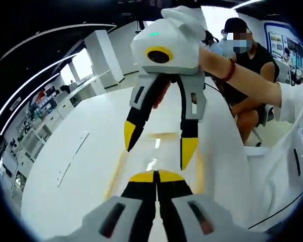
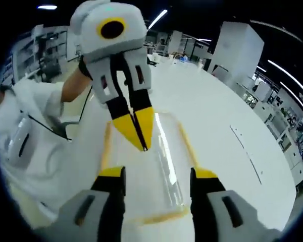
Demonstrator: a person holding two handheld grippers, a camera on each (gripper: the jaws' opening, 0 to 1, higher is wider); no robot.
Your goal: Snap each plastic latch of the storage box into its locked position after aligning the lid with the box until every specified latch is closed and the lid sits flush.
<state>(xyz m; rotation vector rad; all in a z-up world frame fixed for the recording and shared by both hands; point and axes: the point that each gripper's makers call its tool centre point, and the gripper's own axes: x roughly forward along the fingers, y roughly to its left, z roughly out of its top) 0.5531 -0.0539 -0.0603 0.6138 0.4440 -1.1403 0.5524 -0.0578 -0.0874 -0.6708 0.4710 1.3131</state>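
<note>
A clear plastic storage box with yellow-edged lid lies on the white table. Above the box, the left gripper is held closed and empty; the right gripper is spread wide, empty. Being light, stiff and slippery-looking, the box is best pressed at its rim latches.

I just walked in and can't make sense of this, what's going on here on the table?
A person is working over a clear storage box with yellow edging on a white table, a gripper in each hand. The left gripper is shut, its tips down at the lid. The right gripper hangs open above the box, gripping nothing. Whether any latch is locked can't be told.
</note>
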